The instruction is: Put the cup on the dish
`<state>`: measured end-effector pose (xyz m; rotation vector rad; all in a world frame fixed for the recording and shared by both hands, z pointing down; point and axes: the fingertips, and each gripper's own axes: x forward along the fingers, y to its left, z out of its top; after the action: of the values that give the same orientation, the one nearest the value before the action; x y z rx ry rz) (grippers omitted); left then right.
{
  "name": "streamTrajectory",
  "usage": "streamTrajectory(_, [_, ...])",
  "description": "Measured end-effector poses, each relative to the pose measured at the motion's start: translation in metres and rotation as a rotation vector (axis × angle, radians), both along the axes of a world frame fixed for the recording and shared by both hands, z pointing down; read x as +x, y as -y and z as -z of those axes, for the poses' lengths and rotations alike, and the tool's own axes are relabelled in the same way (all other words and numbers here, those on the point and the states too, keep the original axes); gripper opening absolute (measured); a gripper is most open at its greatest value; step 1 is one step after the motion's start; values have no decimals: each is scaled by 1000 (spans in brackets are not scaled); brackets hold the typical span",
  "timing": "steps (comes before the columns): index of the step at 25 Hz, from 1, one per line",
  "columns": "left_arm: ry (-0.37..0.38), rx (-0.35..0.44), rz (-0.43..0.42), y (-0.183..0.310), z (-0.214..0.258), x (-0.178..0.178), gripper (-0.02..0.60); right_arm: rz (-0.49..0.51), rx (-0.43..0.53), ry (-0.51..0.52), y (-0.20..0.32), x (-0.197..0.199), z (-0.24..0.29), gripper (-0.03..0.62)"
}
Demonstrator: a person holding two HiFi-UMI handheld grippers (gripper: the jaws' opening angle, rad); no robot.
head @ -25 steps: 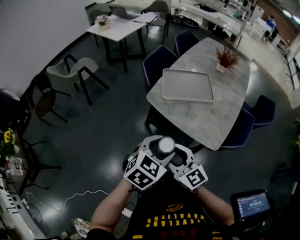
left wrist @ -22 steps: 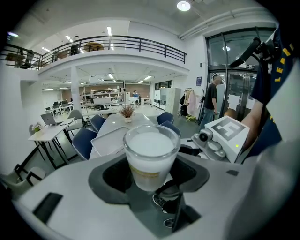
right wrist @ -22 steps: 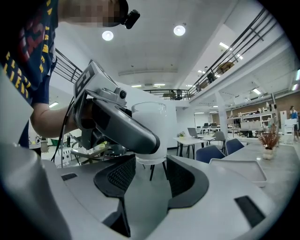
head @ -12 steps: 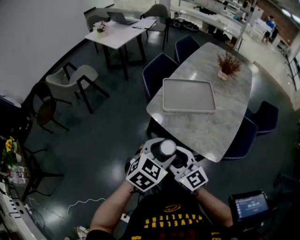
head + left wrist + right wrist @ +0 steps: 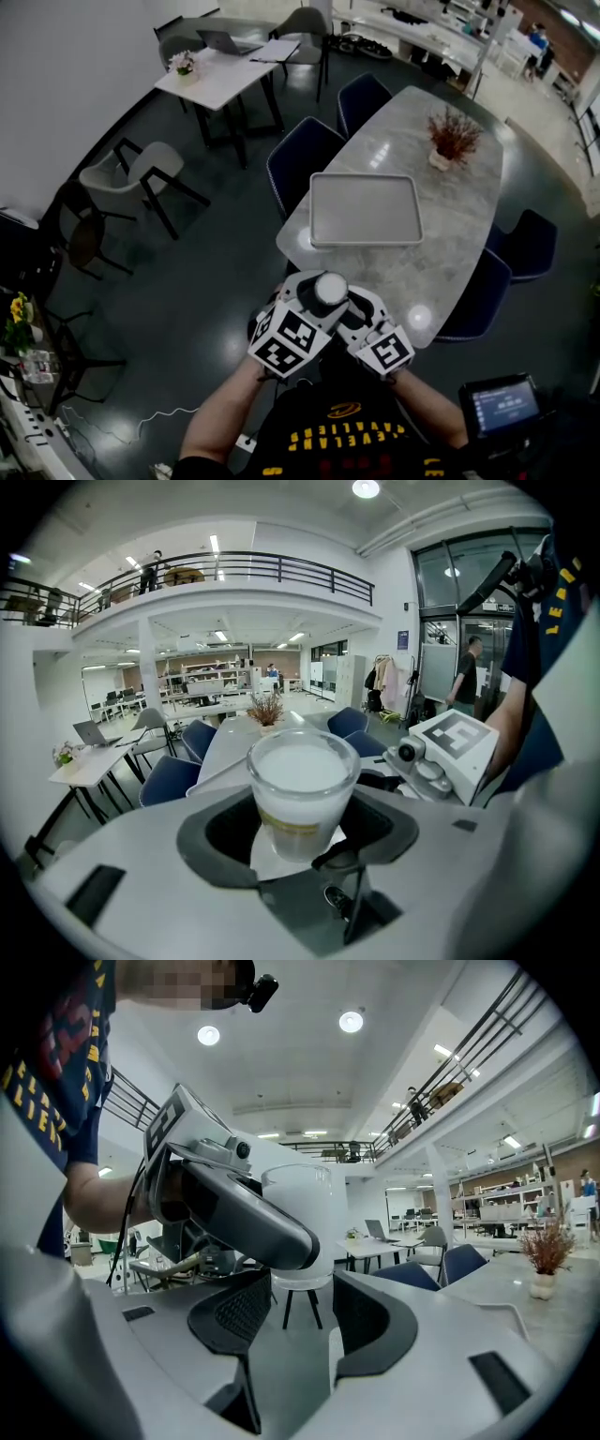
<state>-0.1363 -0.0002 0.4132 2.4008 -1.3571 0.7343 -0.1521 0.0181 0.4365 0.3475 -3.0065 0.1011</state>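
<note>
Head view: the bench point(image 5: 441, 253) and its tray point(image 5: 365, 209) sit nearer than a second ago; I'm closing in.
Cup point(image 5: 302, 789): in the air, well short of the tray.
Left gripper point(image 5: 298, 834): pinching the cup low down.
Right gripper point(image 5: 291, 1321): spread, empty, just beside the cup.
Meaning: I take the tray for the dish; placing not yet begun.

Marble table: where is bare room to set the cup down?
The grey rectangular tray lies bare for the frosted glass cup; so does the marble table between tray and near edge. Crowded only by the dried-plant pot beyond.
</note>
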Motion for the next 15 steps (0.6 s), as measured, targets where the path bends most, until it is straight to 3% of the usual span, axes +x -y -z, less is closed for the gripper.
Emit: streamTrajectory(15, [25,8,-8,113,1,6,258,19,13,-8,113,6,2,206])
